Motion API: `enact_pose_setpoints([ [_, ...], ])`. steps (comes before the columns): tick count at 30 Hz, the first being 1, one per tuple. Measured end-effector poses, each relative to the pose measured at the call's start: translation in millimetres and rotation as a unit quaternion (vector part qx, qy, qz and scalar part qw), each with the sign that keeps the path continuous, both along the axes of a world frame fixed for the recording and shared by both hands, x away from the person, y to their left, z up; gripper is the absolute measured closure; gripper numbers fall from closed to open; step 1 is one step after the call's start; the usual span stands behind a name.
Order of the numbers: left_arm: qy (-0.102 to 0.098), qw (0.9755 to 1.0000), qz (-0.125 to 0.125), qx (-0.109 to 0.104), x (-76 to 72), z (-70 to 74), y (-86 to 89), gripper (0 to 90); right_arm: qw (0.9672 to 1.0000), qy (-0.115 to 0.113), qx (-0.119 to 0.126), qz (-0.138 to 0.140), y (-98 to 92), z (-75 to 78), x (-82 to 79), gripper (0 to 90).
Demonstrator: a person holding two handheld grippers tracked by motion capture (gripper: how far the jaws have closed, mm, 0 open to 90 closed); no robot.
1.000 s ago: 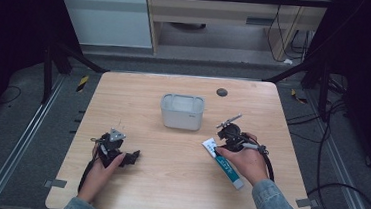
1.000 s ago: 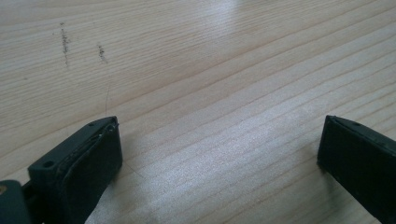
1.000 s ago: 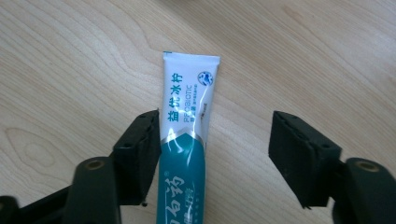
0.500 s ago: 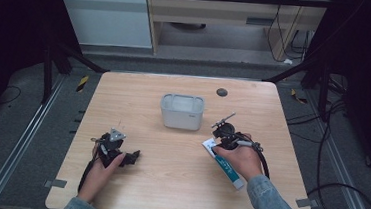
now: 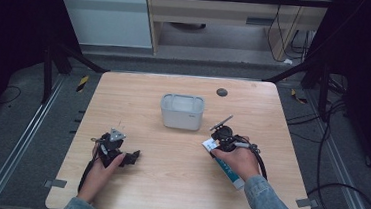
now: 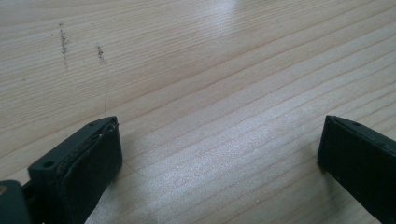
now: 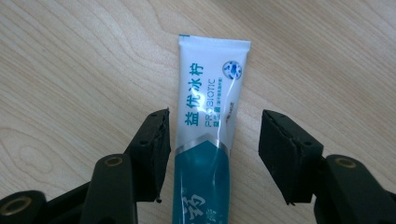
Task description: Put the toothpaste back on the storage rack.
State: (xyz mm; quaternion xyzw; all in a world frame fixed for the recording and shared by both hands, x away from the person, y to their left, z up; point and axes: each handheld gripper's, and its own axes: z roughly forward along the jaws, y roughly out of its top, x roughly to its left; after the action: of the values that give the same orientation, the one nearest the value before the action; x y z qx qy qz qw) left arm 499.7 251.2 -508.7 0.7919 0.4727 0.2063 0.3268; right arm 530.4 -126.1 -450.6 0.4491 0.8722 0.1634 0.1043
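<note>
- My left gripper (image 5: 131,158) rests low over the bare wooden table (image 5: 139,96), near its front left corner; its jaws stand wide apart with nothing but wood grain between them in the left gripper view.
- In the middle, toward the back of the table, stands the grey tub (image 5: 182,111), upright and open at the top. I cannot see from here whether anything lies in it.
- To the right and nearer me lies the toothpaste tube (image 7: 210,121), flat on the wood, its white crimped end pointing away from my hand and its teal part running back under my wrist.
- My right gripper (image 7: 212,149) straddles that tube: the jaws have just been opening a little, and the tube lies between them, with the left pad just beside its edge and a clear gap at the right pad. They do not press on it yet.
- To grip well, I judge I should shift the gripper slightly so the tube sits midway between the pads, keep both tips down at the table, and close across the width of the tube.
- A soft tube may buckle or slip, so I would close gently and lift only once both pads bear on it.
- The tub is near; a short carry looks enough if the tube belongs there.
</note>
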Motion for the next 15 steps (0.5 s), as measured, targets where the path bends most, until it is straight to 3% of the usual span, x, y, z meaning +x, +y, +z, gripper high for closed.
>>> enact_pose_setpoints([
  [15,0.0,1.0,0.0,0.0,0.0,0.0,-0.1,0.0,0.9997,0.024,-0.008,0.0,1.9,-14.1,-3.2,47.1],
])
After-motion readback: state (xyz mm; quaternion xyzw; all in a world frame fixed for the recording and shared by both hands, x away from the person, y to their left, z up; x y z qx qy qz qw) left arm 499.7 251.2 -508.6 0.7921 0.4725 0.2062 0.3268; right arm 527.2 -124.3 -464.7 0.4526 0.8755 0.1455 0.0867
